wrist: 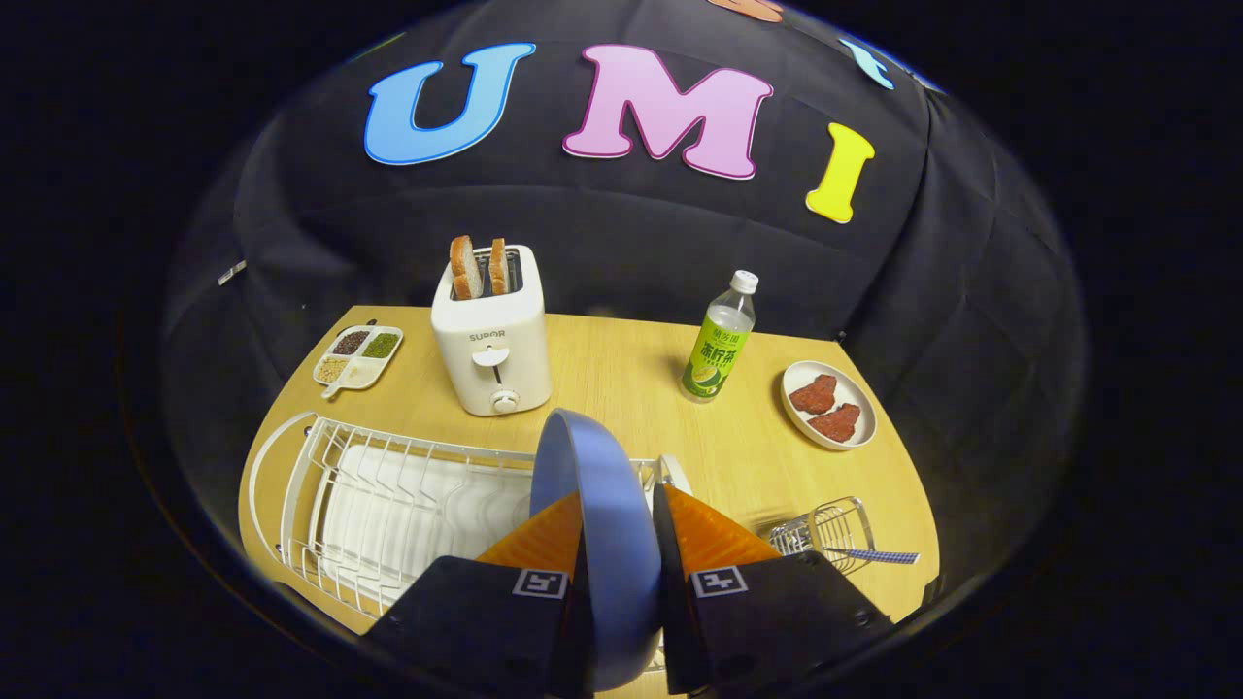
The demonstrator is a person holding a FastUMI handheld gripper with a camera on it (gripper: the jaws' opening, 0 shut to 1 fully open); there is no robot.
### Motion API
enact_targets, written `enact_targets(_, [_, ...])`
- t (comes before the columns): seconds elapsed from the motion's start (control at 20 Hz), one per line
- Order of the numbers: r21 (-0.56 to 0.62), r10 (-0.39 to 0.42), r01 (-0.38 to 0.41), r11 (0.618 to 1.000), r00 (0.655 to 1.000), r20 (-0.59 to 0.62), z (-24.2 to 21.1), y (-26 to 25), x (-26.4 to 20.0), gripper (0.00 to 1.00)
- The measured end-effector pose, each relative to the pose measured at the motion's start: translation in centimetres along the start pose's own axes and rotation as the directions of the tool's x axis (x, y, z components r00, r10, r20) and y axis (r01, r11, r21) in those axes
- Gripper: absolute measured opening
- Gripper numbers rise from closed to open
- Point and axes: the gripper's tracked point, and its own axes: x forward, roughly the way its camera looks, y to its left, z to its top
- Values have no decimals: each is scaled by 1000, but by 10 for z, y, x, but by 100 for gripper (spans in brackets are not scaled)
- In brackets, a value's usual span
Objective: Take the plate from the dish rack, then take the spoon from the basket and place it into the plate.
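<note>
A blue plate [602, 505] stands on edge between my fingers, and my gripper [618, 495] is shut on its rim, holding it above the right end of the white wire dish rack [320, 495]. To the right of my fingers lies a small wire basket [825, 532] on the wooden table. A spoon [879, 555] with a blue-and-white checked handle sticks out of it toward the right. The plate hides part of the rack's right end.
Beyond the rack stands a white toaster [492, 349] with two bread slices. A divided tray [357, 357] of grains sits far left. A green bottle [719, 340] and a small dish [828, 404] with red pieces stand far right. Bare wooden table [621, 374] lies between.
</note>
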Motion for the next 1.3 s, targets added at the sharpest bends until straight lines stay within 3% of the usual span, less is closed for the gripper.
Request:
enact_targets(0.2, [-21,23,-23,1000,999,24,-4,-2,-8,31])
enact_targets(0.75, [136,93,-97,986,995,30,-7,-62,-29,29])
enact_targets(1.05, [248,221,-231,941,973,67,-1,-105,-70,29])
enact_targets(1.3, [280,362,-358,890,931,40,-39,-162,-104,29])
